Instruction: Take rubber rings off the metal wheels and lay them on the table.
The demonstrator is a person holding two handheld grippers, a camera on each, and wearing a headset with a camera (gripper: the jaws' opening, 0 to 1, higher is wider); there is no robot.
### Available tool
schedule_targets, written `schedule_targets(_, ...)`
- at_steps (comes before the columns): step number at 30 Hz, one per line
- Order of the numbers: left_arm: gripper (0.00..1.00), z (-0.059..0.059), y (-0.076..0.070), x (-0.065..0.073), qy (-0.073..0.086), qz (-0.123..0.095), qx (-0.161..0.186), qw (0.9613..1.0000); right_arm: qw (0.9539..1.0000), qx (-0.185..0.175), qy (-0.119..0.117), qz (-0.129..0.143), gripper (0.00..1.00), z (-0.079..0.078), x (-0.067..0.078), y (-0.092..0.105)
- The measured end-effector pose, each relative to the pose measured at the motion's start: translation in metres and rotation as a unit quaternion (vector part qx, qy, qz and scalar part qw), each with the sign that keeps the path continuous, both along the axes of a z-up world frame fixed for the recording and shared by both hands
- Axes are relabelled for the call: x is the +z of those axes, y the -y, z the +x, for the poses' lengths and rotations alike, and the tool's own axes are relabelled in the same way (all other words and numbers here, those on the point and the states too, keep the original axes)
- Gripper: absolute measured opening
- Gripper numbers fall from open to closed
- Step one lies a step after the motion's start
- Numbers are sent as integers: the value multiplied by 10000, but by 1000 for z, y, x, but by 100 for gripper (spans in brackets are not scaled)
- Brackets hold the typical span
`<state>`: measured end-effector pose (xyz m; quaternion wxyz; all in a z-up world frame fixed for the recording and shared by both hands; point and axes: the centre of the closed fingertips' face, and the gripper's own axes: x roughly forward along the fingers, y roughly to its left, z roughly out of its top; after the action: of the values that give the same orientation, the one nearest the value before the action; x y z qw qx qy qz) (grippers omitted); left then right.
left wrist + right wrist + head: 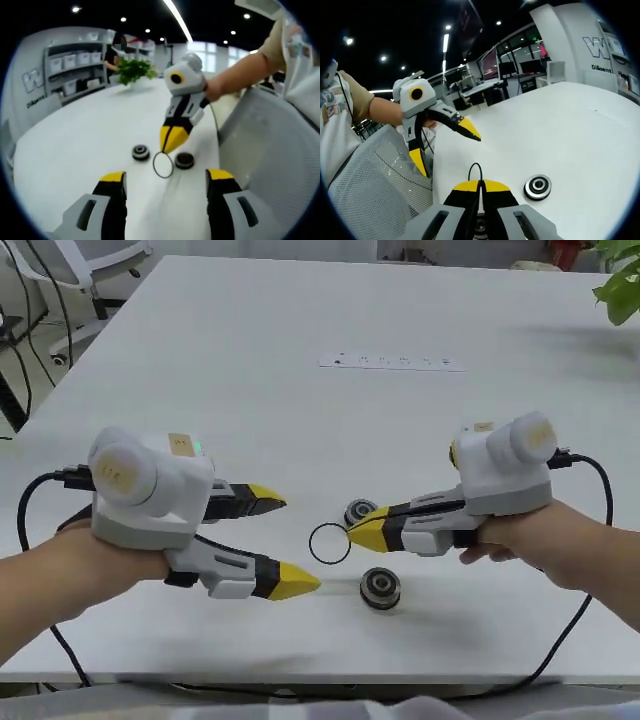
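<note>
Pinching thin black rubber ring [311, 545] w/ right gripper [355, 530]; left gripper [298, 542] wide; 2 metal wheels [380, 587] nearby.

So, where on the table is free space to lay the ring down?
Free: the broad bare table between the grippers and the power strip. Crowded: between the left gripper and the right gripper, around the held ring, the near wheel and the far wheel.
</note>
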<state>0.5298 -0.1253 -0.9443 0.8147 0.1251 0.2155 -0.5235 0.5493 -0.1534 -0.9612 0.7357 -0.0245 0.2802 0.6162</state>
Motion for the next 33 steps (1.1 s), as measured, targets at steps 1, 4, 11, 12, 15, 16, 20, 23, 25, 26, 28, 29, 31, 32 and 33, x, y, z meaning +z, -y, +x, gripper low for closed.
schedule_targets(1, 65, 0, -2, 0, 1, -1, 20, 10000, 10000, 21, -7, -12, 0, 0, -1, -2)
schedule_targets(4, 65, 2, -6, 0, 3, -15, 79, 10000, 10000, 61, -21, -67, 0, 1, -7, -6)
schedule_targets(11, 66, 3, -13, -3, -27, -7, 184, 9998, 9998, 116, -74, -168, 0, 2, -17, -13)
schedule_targets(12, 66, 4, -14, -3, -39, -10, 204, 9998, 9997, 127, -80, -189, 0, 2, -19, -15)
schedule_targets(15, 66, 4, -16, -4, -52, -17, 237, 9997, 9996, 149, -96, -235, 0, 4, -24, -17)
schedule_targets(16, 66, 5, -16, -4, -52, -19, 242, 9997, 9995, 156, -103, -249, 0, 3, -25, -17)
schedule_targets(20, 66, 6, -18, -5, -50, 10, 257, 9997, 9992, 205, -110, -328, 0, 1, -31, -19)
schedule_targets(23, 65, 6, -19, -7, -66, 13, 280, 9996, 9990, 220, -116, -368, 0, 1, -34, -19)
schedule_targets(25, 65, 7, -20, -7, -91, -11, 311, 9995, 9989, 219, -133, -390, 0, 1, -35, -19)
schedule_targets(26, 65, 7, -20, -7, -90, -8, 320, 9994, 9988, 214, -134, -408, 0, 1, -37, -18)
schedule_targets(28, 65, 7, -21, -8, -100, 8, 325, 9994, 9987, 208, -147, -437, 0, 0, -38, -18)
schedule_targets(29, 65, 7, -21, -9, -100, 15, 326, 9994, 9987, 211, -135, -450, 0, 1, -39, -18)
schedule_targets(31, 65, 7, -21, -9, -106, 24, 324, 9994, 9987, 223, -137, -448, 0, 0, -39, -18)
schedule_targets(32, 65, 7, -21, -9, -103, 26, 334, 9994, 9987, 220, -150, -431, 0, -1, -38, -18)
schedule_targets(33, 65, 8, -21, -9, -105, 25, 338, 9994, 9987, 212, -149, -430, 0, -1, -38, -18)
